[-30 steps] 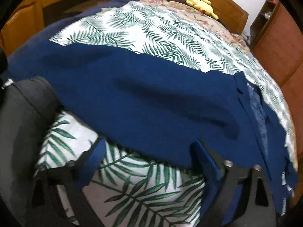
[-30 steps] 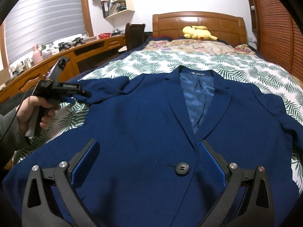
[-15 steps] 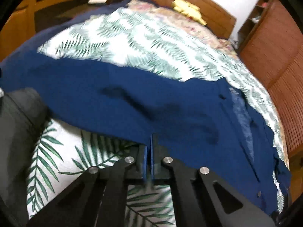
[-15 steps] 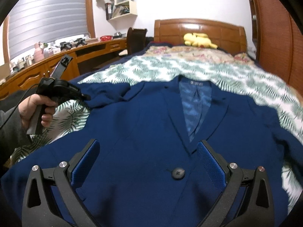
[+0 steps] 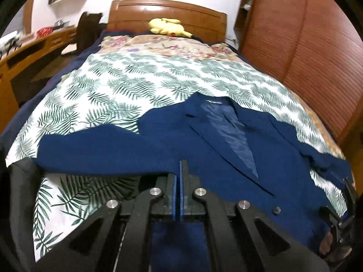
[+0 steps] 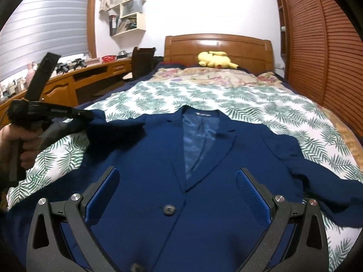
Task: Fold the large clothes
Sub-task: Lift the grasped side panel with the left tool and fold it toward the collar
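A navy blazer (image 6: 158, 170) lies face up across the leaf-print bedspread (image 6: 204, 95) of a wooden bed, collar toward the headboard (image 6: 217, 45), lapels parted to show a shiny blue lining (image 6: 192, 145). We see our left gripper (image 5: 180, 181) with its jaws clenched on the fabric of the blazer's sleeve (image 5: 95, 149), the blue pads pressed together with cloth pinched between them. From the right wrist view, that same gripper is held by a bare hand (image 6: 20, 149) at the left side of the bed, with the sleeve lifted off the bedspread and drawn up to it.

Our right gripper (image 6: 179, 195) hangs over the lower front of the blazer with jaws spread wide and released, a dark button (image 6: 169, 210) between the two blue pads. Whether the pads touch the cloth we cannot tell. The blazer's other sleeve (image 6: 322, 176) trails toward the right edge of the bed.

A yellow plush toy (image 6: 215, 60) rests against the headboard above a floral pillow (image 6: 217, 74). A wooden table (image 6: 68, 83) runs along the left wall under a shuttered window (image 6: 45, 27), and slatted wardrobe doors (image 6: 322, 40) line the right.
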`<state>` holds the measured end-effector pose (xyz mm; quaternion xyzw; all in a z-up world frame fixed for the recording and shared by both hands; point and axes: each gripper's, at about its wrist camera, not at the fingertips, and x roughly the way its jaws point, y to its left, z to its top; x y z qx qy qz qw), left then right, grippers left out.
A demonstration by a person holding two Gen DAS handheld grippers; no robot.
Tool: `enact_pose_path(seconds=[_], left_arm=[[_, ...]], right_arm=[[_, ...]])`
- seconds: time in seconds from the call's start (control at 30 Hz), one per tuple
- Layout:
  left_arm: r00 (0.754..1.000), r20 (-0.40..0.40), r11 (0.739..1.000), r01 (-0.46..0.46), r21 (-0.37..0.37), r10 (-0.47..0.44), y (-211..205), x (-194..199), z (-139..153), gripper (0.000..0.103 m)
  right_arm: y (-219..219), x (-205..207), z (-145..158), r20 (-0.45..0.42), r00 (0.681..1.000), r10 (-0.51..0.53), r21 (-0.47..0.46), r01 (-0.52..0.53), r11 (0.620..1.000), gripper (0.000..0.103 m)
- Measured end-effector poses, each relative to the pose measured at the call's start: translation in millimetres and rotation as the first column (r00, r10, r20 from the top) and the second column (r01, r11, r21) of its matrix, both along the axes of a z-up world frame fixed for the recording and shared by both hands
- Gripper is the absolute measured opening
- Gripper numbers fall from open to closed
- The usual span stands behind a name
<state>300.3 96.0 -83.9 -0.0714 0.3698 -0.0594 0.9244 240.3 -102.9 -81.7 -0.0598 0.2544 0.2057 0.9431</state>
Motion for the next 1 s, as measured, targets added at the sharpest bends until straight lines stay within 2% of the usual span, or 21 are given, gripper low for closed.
enact_pose_path(seconds=[0.13, 0.3, 0.43, 0.63, 0.8, 1.0], left_arm=[[1.0, -0.019, 0.997, 0.005, 0.077, -0.003, -11, -7, -3, 0.0], [0.999, -0.033, 0.996, 0.019, 0.089, -0.017, -9, -18, -5, 0.005], [1.0, -0.005, 0.993, 0.029, 0.116, -0.029, -3, -33, -1, 0.009], [0.999, 0.017, 0.992, -0.031, 0.118, 0.029, 28, -42, -2, 0.021], [0.993, -0.053, 0.988, -0.098, 0.118, 0.105, 59, -24, -30, 0.026], [0.97, -0.157, 0.979, -0.17, 0.109, 0.186, 91, 3, -73, 0.029]], right_arm=[[-11, -8, -2, 0.001, 1.0, -0.023, -0.023, 0.023, 0.999, 0.103], [-18, -18, -8, -0.007, 0.999, -0.033, -0.039, 0.032, 0.999, 0.103], [-17, -19, -13, -0.013, 1.0, -0.025, -0.05, 0.025, 0.998, 0.103], [-5, -16, -14, -0.019, 1.0, 0.006, -0.042, -0.007, 0.999, 0.103], [12, -13, -18, -0.024, 0.999, 0.043, -0.049, -0.044, 0.998, 0.103], [19, -10, -25, -0.039, 0.997, 0.063, -0.053, -0.065, 0.997, 0.103]])
